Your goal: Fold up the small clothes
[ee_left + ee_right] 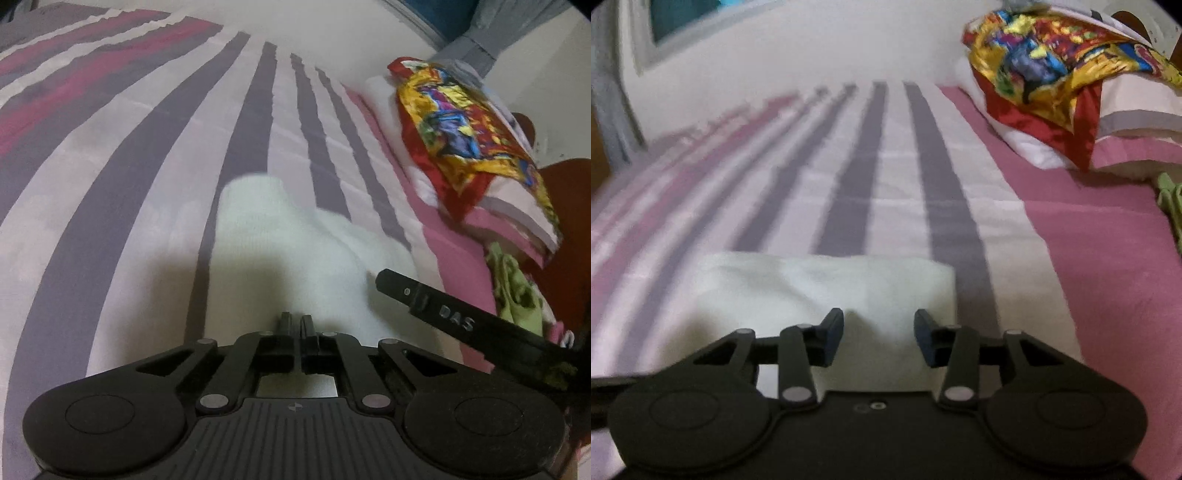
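Note:
A small white knit garment (pixel 288 243) lies on the striped bedsheet (pixel 110 184). In the left wrist view my left gripper (pixel 296 325) is shut over the near edge of the white garment; whether cloth is pinched between the fingers is hidden. The right gripper's finger (pixel 443 314) reaches in from the right beside the garment. In the right wrist view the white garment (pixel 820 284) lies as a flat folded rectangle, and my right gripper (pixel 879 336) is open just above its near edge.
A colourful red and yellow cloth (pixel 454 125) lies over a pillow (pixel 1137 122) at the right. A green garment (pixel 517 291) lies near the bed's right edge on the pink sheet (pixel 1108 258). A white wall (pixel 812 44) lies beyond.

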Tool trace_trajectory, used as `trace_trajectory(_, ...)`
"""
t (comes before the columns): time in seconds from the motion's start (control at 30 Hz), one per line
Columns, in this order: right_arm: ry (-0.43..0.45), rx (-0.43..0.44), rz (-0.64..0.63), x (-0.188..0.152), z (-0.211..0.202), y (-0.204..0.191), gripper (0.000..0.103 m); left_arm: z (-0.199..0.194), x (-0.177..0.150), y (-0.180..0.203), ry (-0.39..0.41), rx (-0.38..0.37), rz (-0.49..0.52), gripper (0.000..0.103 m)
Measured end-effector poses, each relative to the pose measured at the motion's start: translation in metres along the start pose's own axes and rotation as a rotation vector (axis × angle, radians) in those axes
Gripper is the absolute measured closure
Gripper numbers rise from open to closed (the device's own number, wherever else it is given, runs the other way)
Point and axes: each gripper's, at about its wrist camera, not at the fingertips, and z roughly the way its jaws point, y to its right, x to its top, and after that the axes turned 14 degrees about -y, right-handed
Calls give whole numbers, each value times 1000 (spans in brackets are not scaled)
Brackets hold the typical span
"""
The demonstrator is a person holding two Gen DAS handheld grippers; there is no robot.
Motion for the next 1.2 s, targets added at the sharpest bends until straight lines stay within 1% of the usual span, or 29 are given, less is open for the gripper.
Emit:
trace_trajectory(0.07,19,42,-16,-19,-15,-5,61,-6,-16,-3,-15,-21,-5,99)
trace_trajectory(0.1,26,60,-28,-33,-23,-8,61,-9,-25,-5,-26,-24,-5,99)
trace_trajectory(0.17,39,54,-54,-54,-35,-12,60,-9,-41,-7,-60,-20,4,99)
trace_trajectory(0.2,34,36,-72,-66,-37,-14,59,-9,-50,-9,-79,-16,6,99)
trace_trajectory(0.23,9,23,-87,-73,-36,-14,59,-10,-58,-12,-91,-23,-2,99)
trace_trajectory(0.27,-13,14,-99,-82,-34,-13,59,-12,-64,-13,-91,-27,-9,99)
trace_trajectory(0.33,-19,11,-85,-89,-41,-11,59,-20,-75,-14,-84,-19,-13,99)
trace_trajectory(0.4,2,40,-38,-96,-57,-8,59,-27,-82,-12,-79,-2,-8,99)
trace_trajectory(0.47,12,55,-26,-107,-67,-8,57,-30,-87,-11,-80,14,-5,99)
trace_trajectory(0.53,-57,23,-63,-119,-59,-8,56,-33,-90,-10,-80,26,-6,99)
trace_trajectory(0.57,-70,5,-77,-126,-56,-8,56,-34,-91,-9,-79,34,-8,99)
trace_trajectory(0.6,-63,-5,-82,-130,-58,-8,56,-36,-92,-8,-78,43,-8,99)
trace_trajectory(0.7,-64,15,-46,-131,-70,-7,55,-40,-95,-3,-77,80,2,99)
trace_trajectory(0.8,-61,25,-31,-134,-79,-8,47,-43,-97,6,-78,122,24,99)
trace_trajectory(0.93,-79,11,-28,-142,-82,-8,47,-47,-99,13,-73,168,57,99)
trace_trajectory(1.03,-78,30,-2,-144,-89,-6,46,-52,-99,16,-70,187,67,99)
trace_trajectory(1.2,-73,39,7,-147,-96,-4,40,-59,-99,18,-56,213,75,99)
